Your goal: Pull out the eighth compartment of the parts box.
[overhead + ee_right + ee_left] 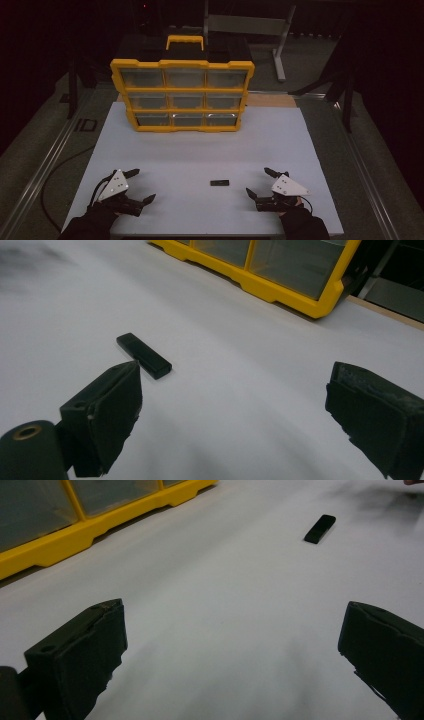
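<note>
Black flat stick [220,183] lies on white desk [200,145], between left tool [140,187] and right tool [260,181], well short of yellow drawer organiser [182,95]. Both tools released, empty. Likely pickup: right tool nearer; straddle narrow sides, close low.

The right gripper [232,410] hangs with jaws wide apart. A small black bar [144,356] lies just beyond its left jaw. The yellow drawer organizer [280,285] stands well past the bar.

sleeves [90,222]: dark | fingers [80,650]: black, blocky (pads worn) | plates [114,185]: grey, three-cornered
</note>
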The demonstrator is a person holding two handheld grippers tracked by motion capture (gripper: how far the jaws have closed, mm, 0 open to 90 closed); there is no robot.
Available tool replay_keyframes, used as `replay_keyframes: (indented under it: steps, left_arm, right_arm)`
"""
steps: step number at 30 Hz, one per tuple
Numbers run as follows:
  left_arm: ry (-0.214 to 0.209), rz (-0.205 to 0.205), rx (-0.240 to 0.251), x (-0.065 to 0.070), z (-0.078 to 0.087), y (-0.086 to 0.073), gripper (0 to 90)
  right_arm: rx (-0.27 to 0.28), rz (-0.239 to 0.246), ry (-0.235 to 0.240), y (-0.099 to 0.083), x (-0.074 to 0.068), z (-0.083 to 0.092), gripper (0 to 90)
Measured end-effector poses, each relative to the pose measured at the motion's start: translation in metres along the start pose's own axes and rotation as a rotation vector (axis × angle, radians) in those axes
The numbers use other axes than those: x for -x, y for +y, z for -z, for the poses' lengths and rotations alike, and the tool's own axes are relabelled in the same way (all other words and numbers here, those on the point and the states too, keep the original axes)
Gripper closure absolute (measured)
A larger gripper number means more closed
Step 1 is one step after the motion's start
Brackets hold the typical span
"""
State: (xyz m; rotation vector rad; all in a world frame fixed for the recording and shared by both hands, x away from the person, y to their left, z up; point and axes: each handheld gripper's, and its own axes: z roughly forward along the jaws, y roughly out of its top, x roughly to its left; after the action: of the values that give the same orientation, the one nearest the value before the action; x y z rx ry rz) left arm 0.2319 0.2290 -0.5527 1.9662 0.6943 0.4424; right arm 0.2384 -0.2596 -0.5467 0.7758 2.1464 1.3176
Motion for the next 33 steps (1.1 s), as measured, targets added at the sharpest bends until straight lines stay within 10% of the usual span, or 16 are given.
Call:
replay_keyframes:
  steps: [33]
  left_arm:
    - [-0.019,-0.009,-0.021,0.0029,0.0004,0.0051,0.4]
  right_arm:
    - [0.028,0.018,0.021,0.002,-0.007,0.0004,8.3]
